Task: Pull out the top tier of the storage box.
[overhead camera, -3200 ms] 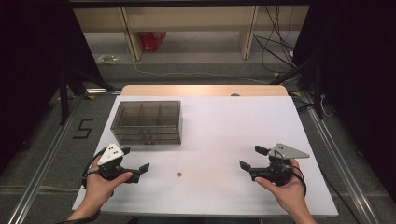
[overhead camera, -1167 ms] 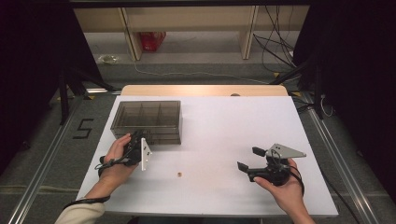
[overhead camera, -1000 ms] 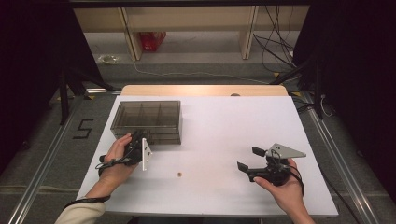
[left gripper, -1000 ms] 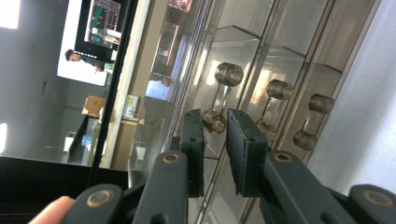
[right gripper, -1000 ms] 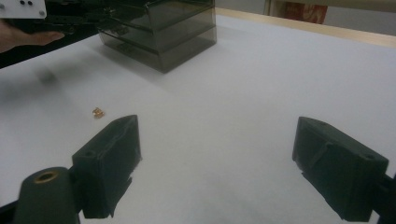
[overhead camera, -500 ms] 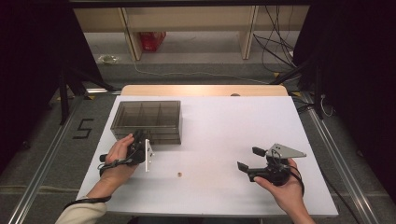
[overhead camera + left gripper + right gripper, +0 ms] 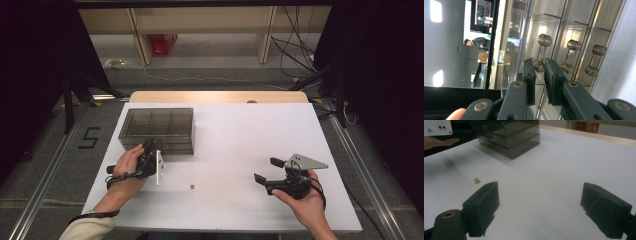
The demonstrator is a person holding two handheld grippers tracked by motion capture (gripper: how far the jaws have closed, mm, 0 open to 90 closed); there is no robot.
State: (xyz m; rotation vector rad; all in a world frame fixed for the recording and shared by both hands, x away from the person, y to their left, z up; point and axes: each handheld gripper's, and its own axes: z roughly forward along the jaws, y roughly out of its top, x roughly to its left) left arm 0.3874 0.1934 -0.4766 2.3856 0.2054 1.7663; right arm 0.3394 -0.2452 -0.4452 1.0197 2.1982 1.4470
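My left gripper point(image 7: 150, 150) is turned on its side at the front of the smoky clear drawer box point(image 7: 159, 129), which sits at the far left of the white table point(image 7: 240, 135). Through its own camera, the left gripper point(image 7: 539, 75) has its jaws nearly together on a clear round drawer knob point(image 7: 539, 66), the pads pressing it from both sides. Two more knobs point(image 7: 574, 45) stand alongside. My right gripper point(image 7: 266, 170) rests low over the near right of the table, jaws spread wide with nothing between them. A tiny gold bead point(image 7: 191, 187) lies on the table between my hands, well apart from the box
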